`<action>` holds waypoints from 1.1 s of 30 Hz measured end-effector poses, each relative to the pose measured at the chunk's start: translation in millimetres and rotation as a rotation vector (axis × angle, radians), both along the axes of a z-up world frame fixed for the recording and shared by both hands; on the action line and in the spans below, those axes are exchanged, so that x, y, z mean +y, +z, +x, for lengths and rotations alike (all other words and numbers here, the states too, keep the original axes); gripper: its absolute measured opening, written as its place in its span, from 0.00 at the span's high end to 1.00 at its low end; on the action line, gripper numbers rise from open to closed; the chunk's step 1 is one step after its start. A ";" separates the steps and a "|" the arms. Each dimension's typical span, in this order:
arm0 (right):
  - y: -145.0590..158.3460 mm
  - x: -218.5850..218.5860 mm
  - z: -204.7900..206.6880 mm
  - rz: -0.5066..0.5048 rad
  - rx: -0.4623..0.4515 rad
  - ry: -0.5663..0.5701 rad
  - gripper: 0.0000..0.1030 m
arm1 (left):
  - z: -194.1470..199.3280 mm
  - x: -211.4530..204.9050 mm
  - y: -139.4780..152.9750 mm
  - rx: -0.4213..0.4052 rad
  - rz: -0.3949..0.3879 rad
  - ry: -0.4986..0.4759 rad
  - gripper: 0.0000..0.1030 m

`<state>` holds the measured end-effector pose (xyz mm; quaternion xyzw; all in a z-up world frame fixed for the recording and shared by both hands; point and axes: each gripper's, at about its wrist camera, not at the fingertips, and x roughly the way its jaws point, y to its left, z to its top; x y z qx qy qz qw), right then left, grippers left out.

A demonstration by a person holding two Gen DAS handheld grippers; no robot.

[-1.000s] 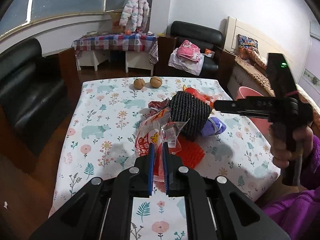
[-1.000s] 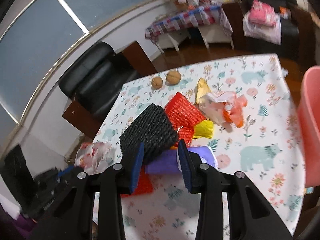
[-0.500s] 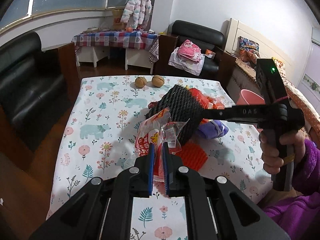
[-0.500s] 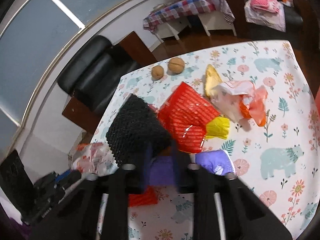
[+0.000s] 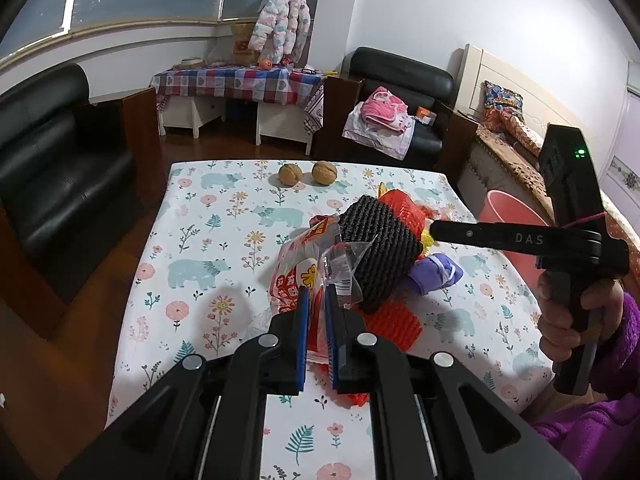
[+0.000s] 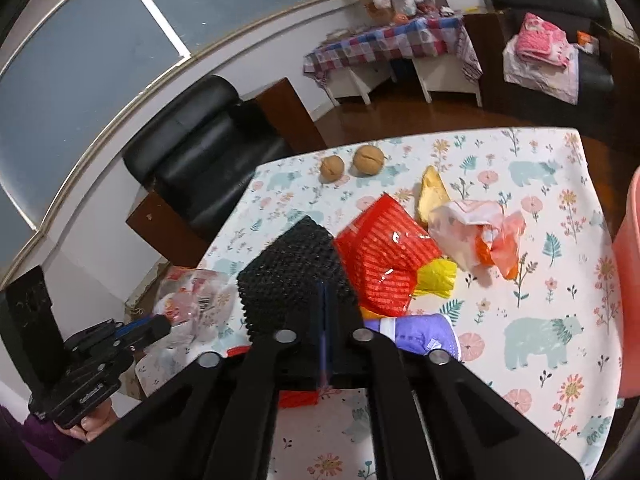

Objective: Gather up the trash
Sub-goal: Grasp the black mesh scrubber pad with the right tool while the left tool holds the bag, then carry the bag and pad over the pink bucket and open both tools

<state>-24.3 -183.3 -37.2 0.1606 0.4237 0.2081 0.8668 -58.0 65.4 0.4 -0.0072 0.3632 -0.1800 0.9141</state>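
Note:
My left gripper (image 5: 314, 300) is shut on a red-and-white snack wrapper (image 5: 296, 276), held just above the flowered tablecloth (image 5: 208, 240). My right gripper (image 6: 324, 292) pinches the near edge of a black foam net (image 6: 296, 272), its pads almost together on it, though its jaws are opening at this moment. The net (image 5: 380, 252) stands tilted up against the wrapper, with the right gripper (image 5: 436, 230) at its right side. Beside it lie a purple wrapper (image 6: 416, 336), a red net (image 6: 384, 256), a yellow wrapper (image 6: 436, 280) and an orange-and-white plastic bag (image 6: 476, 236).
A pink bin (image 5: 512, 216) stands off the table's right edge. Two walnuts (image 5: 306, 174) sit near the far edge. Another red net piece (image 5: 392, 320) lies under the black one. A black sofa (image 5: 48, 168) is on the left.
My right gripper, open around the black net a second ago, has closed on its edge and tipped it up. The left gripper keeps its grip on the snack wrapper.

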 end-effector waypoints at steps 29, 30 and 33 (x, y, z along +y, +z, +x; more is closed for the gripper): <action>29.6 -22.8 -17.2 0.033 -0.120 -0.048 0.92 | 5.2 -17.8 28.8 -0.075 -0.042 -0.048 0.93; 35.0 -29.0 -20.4 0.021 -0.138 -0.065 0.92 | 5.6 -22.6 32.4 -0.087 -0.045 -0.062 0.93; 46.8 -48.6 -28.8 -0.008 -0.175 -0.125 0.92 | 8.7 -40.7 42.0 -0.110 -0.065 -0.107 0.93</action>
